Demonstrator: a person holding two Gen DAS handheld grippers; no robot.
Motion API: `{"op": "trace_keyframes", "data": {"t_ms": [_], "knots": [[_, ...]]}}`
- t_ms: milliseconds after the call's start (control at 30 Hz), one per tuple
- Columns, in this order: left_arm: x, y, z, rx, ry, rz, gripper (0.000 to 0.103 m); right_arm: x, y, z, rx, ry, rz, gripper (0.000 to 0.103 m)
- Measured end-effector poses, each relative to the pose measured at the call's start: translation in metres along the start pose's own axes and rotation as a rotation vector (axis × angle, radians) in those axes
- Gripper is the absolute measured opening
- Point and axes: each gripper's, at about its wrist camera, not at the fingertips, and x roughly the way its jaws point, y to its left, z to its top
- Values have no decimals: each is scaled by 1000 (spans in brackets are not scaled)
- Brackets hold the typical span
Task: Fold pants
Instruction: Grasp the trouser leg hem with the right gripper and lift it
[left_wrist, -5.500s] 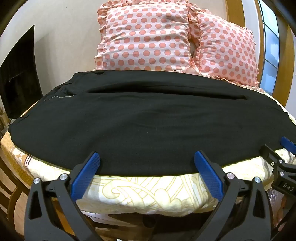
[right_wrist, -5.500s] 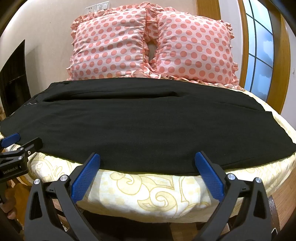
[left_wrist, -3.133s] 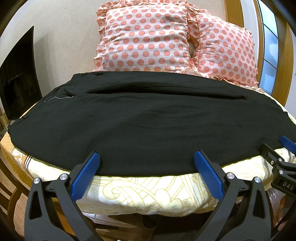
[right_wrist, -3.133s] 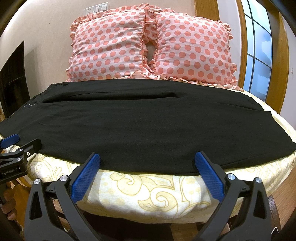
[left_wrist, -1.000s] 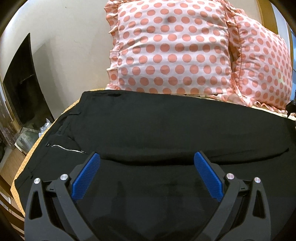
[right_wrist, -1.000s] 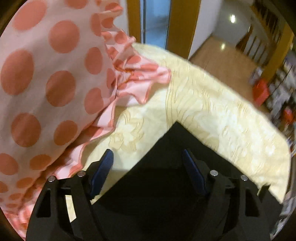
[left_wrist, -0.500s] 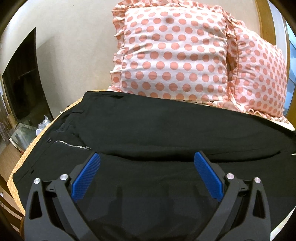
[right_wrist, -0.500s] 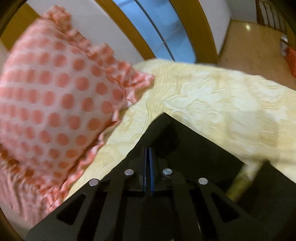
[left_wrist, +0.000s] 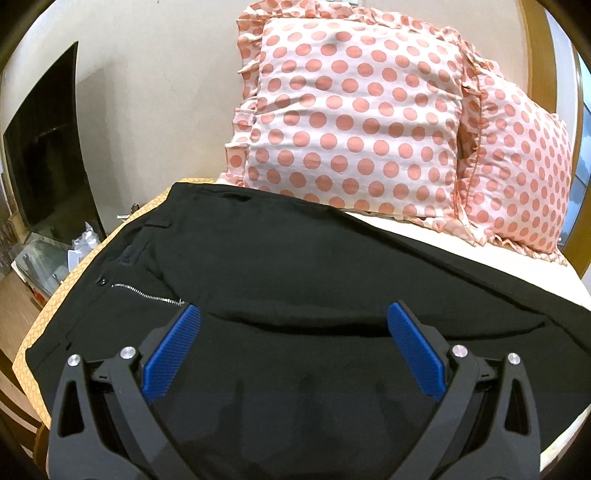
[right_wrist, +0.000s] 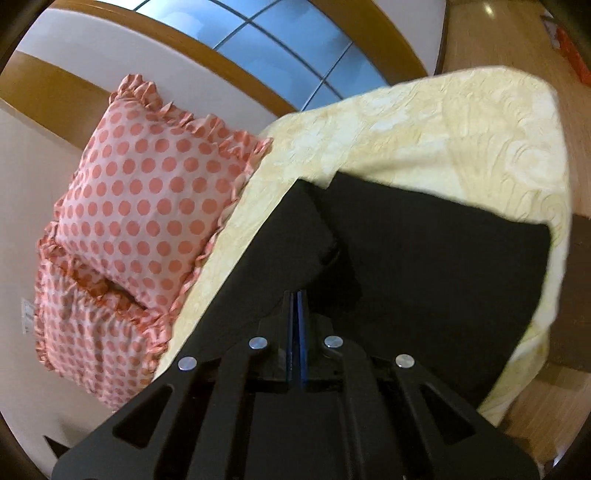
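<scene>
- Item under inspection: black pants (left_wrist: 303, 273), lying spread on the bed (right_wrist: 424, 140), in front of two polka-dot pillows (left_wrist: 354, 122) that stand against the wall.
- Orientation: the long axis runs across the bed, roughly parallel to the row of pillows. In the left wrist view the waistband, button and zipper (left_wrist: 147, 293) point to the left; the legs run off to the right.
- Leg ends: in the right wrist view two black leg ends lie side by side near the far corner of the bed, with yellow bedspread showing beyond them.
- Left gripper (left_wrist: 295, 350): jaws wide apart, holding nothing, poised over the upper leg area just right of the zipper. Whether the pads (left_wrist: 171, 354) touch the cloth cannot be told.
- Right gripper (right_wrist: 295, 325): jaws pressed together with only a thin slit between the blue pads. A raised flap of black cloth stands immediately ahead of the tips; judged to be pinched near the hem of the leg nearer the pillows.
- Progress: early. The pants lie at full length and both legs lie flat apart, so no completed fold is evident. The lifted leg end suggests the first fold is just being started.
- Remaining, as judged: lay one leg over the other, then fold the length down in stages toward the waistband.
</scene>
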Motion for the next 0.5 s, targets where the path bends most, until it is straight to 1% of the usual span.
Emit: {"op": "trace_keyframes", "data": {"t_ms": [33,100,133,167,200,300,333,400,433,500], "knots": [[4,4,5,-9,13,3,101,-1,-2,0,14,0,8,5],[13,12,14,-27,38,9,101,5,-9,3,62,43,21,25],[17,16,17,-35,51,12,101,8,-11,3,82,63,24,51],[24,22,22,-47,79,15,101,9,-15,2,100,70,32,55],[27,26,25,-55,91,15,101,8,-16,0,106,63,40,55],[38,38,35,-77,118,37,101,-3,-20,-3,138,45,26,55],[40,39,37,-74,116,51,101,-5,-23,-5,173,66,44,55],[42,37,41,-54,108,76,101,-1,-21,-9,186,127,58,54],[44,35,43,-43,105,80,101,3,-17,-11,176,159,48,53],[46,29,45,-23,103,78,101,13,-11,-13,190,195,56,53]]}}
